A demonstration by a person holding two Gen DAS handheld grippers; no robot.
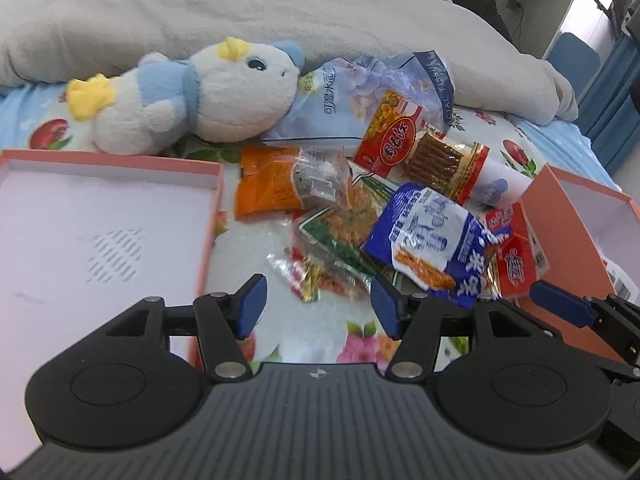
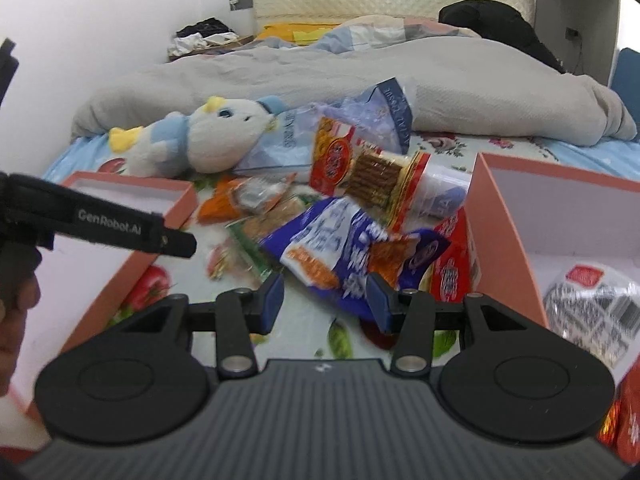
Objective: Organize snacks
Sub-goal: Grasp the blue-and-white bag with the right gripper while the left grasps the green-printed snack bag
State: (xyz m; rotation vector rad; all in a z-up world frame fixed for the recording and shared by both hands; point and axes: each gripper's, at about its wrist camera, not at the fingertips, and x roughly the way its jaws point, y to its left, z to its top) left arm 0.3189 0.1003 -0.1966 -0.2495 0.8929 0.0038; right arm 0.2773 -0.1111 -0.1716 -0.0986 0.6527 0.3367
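Observation:
A heap of snack packets lies on the flowered bedsheet between two pink boxes. It holds an orange packet (image 1: 276, 184), a green packet (image 1: 340, 232), a blue-and-white packet (image 1: 432, 236) (image 2: 340, 248), a red packet (image 1: 516, 256) and a red pack of brown sticks (image 1: 424, 148) (image 2: 372, 176). My left gripper (image 1: 318, 306) hangs open just short of the heap, with only sheet and the edge of a small crinkled wrapper (image 1: 312, 276) between its fingers. My right gripper (image 2: 325, 302) is open too. The blue-and-white packet's near edge lies by its right finger.
The left pink box (image 1: 100, 220) (image 2: 132, 256) shows a bare white floor. The right pink box (image 1: 580, 216) (image 2: 512, 232) holds a barcoded packet (image 2: 592, 300). Behind the heap lie a plush toy (image 1: 192, 92), a pale blue tissue bag (image 1: 340, 108) and a grey duvet (image 1: 280, 12). A hand (image 2: 16, 300) holds the left gripper's handle.

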